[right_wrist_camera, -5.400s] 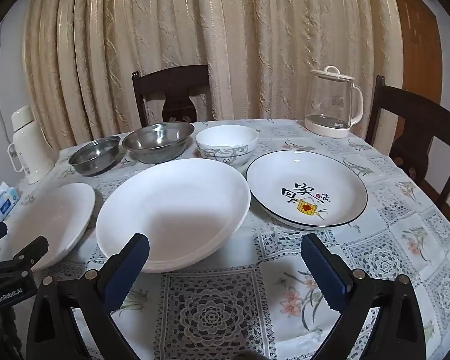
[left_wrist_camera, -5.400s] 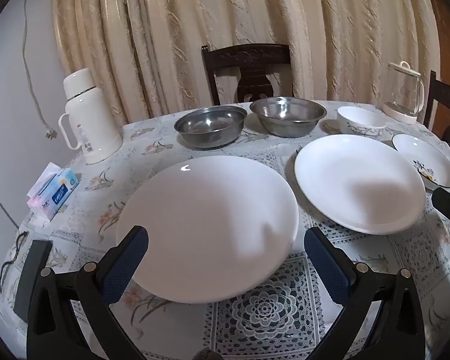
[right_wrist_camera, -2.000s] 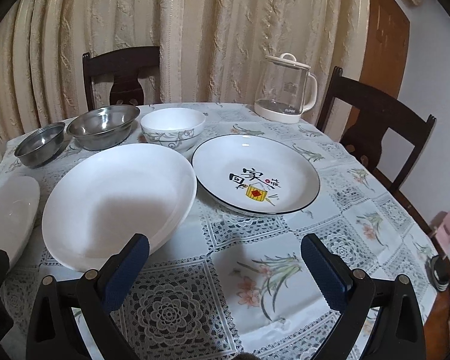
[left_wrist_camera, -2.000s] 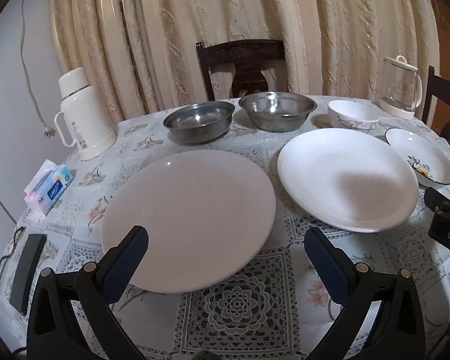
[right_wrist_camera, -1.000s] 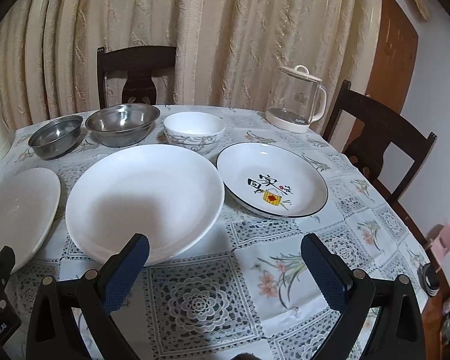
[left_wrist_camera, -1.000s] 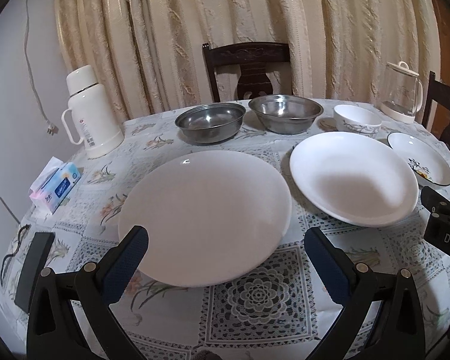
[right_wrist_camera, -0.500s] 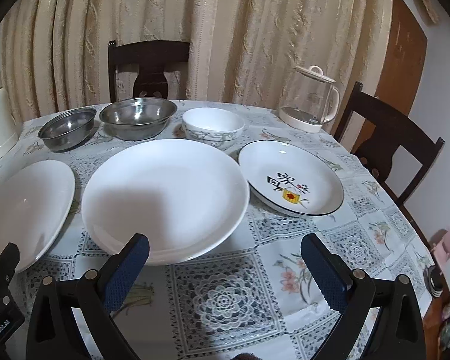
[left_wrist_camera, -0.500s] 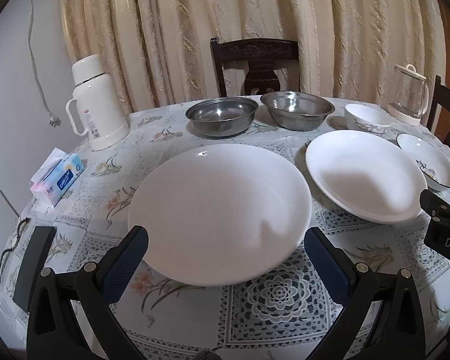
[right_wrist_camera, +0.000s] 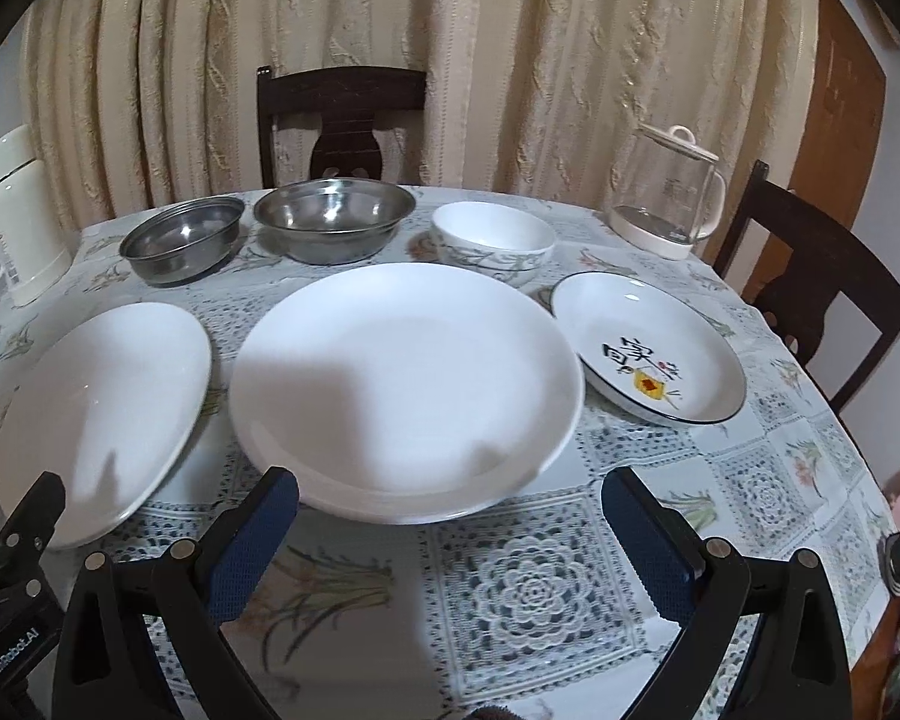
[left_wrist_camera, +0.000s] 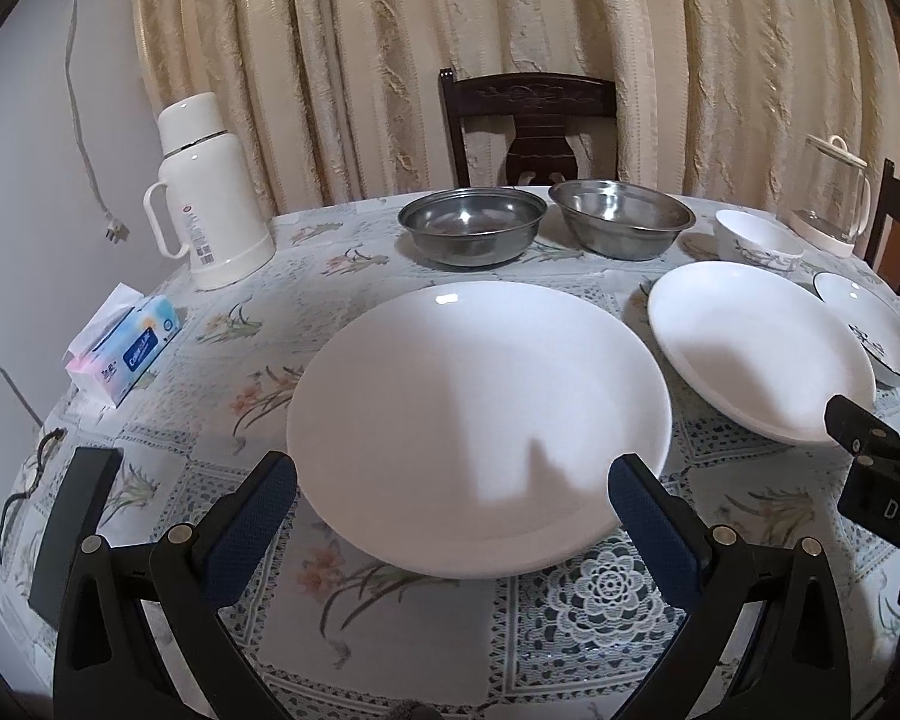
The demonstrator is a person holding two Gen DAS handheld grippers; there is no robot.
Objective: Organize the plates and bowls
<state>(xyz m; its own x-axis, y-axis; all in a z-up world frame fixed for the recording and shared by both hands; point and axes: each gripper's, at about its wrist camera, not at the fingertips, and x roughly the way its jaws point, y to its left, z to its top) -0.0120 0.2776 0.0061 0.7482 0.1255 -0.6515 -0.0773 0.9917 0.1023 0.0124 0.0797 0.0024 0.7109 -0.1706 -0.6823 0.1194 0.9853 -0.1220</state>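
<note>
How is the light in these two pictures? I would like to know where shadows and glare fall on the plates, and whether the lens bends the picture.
Left wrist view: a grey shadow covers the near part of the large white plate, with a small glare spot at its far rim. Right wrist view: a similar shadow lies on the middle white plate, and the steel bowl shows bright reflections. Both views: fisheye bending, dark corners, curtain lines curved.

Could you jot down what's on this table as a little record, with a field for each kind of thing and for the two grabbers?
plain white plates: two, left one, right one
printed plate, rightmost
steel bowls: two, and, back row
white bowl, beside the steel bowls
thermos, back left
glass kettle, back right
tissue pack, left edge
left gripper, open, empty
right gripper, open, empty
</note>
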